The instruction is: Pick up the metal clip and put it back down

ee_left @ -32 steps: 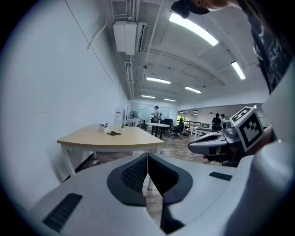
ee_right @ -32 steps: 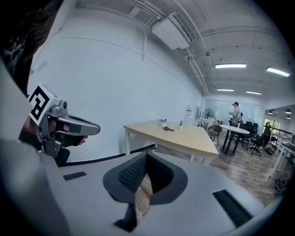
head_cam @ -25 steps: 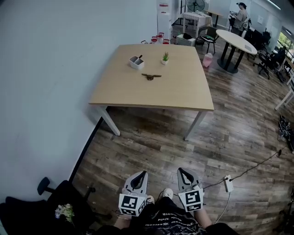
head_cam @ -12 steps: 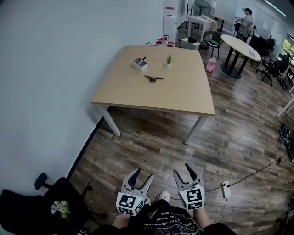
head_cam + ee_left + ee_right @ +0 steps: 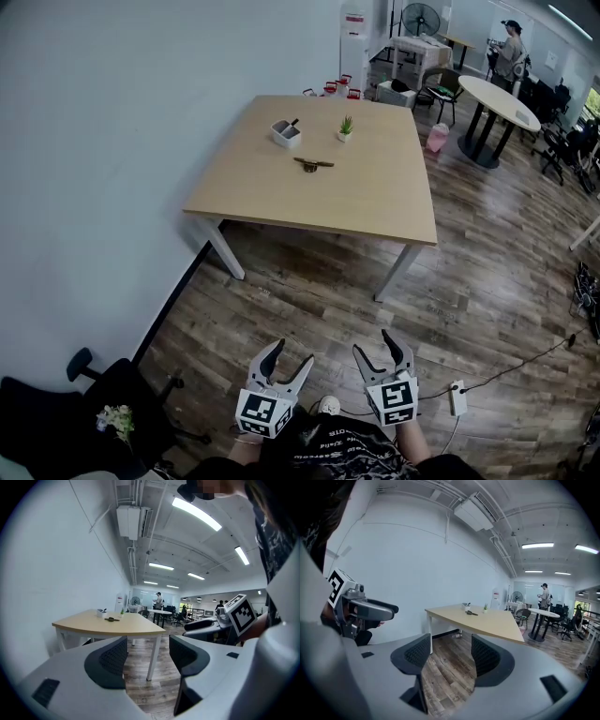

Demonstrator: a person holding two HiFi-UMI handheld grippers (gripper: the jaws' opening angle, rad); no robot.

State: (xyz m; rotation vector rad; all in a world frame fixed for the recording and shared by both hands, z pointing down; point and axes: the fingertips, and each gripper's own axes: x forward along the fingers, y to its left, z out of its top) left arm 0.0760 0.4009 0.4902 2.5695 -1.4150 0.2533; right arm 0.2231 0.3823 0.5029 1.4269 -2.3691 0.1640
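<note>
The metal clip [image 5: 312,164] lies dark and flat on the far half of the wooden table [image 5: 375,202], well away from both grippers. It also shows small in the left gripper view as the clip [image 5: 111,618], and in the right gripper view as the clip [image 5: 471,613]. My left gripper [image 5: 289,359] and right gripper [image 5: 378,352] hang side by side over the floor, close to the person's body. Both sets of jaws are opening, with nothing between them. The left gripper [image 5: 147,653] and right gripper [image 5: 449,656] point toward the table.
A white holder [image 5: 286,133] and a small potted plant [image 5: 346,127] stand behind the clip. A black office chair [image 5: 94,412] is at the lower left by the wall. A power strip [image 5: 457,398] with its cable lies on the floor. A round table [image 5: 502,94] and a person [image 5: 511,47] are far right.
Both grippers' jaws have gone from shut to wide apart. The grippers have dropped slightly lower in the head view. The clip has not moved.
</note>
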